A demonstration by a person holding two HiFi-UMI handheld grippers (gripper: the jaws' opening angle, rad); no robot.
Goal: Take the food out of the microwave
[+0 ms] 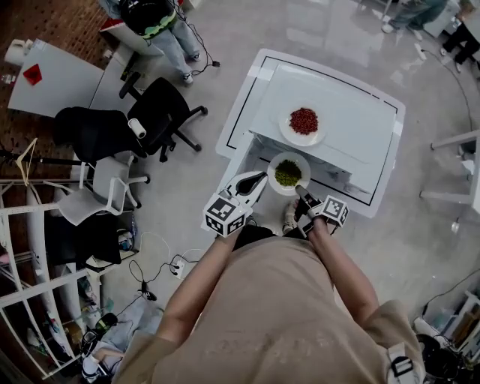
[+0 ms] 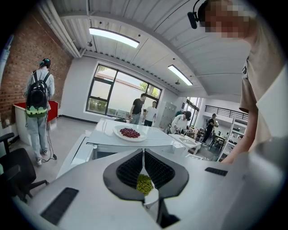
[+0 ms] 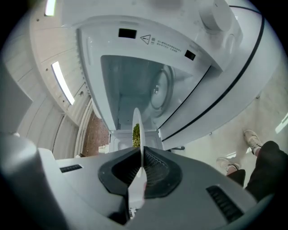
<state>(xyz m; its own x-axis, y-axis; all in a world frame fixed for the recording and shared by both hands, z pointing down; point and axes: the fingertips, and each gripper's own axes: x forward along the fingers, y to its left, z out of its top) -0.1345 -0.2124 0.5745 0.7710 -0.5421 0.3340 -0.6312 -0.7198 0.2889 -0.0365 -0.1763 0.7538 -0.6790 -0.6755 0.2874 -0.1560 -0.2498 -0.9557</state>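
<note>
A white plate of green food (image 1: 288, 173) hangs in front of the open white microwave (image 1: 349, 133), held from both sides. My left gripper (image 1: 260, 178) pinches its left rim; in the left gripper view the green food (image 2: 144, 183) shows between the shut left gripper (image 2: 143, 155) pads. My right gripper (image 1: 299, 190) grips the near right rim. In the right gripper view the plate (image 3: 138, 134) stands edge-on between the shut right gripper (image 3: 139, 152) pads, with the empty microwave cavity (image 3: 135, 81) behind it. A plate of red beans (image 1: 303, 124) rests on top of the microwave.
The microwave stands on a white table (image 1: 238, 112) with a black outline. Black office chairs (image 1: 161, 112) and a standing person (image 1: 157, 22) are off to the left. Cables (image 1: 161, 270) lie on the floor. Several people (image 2: 144, 108) stand far behind the table.
</note>
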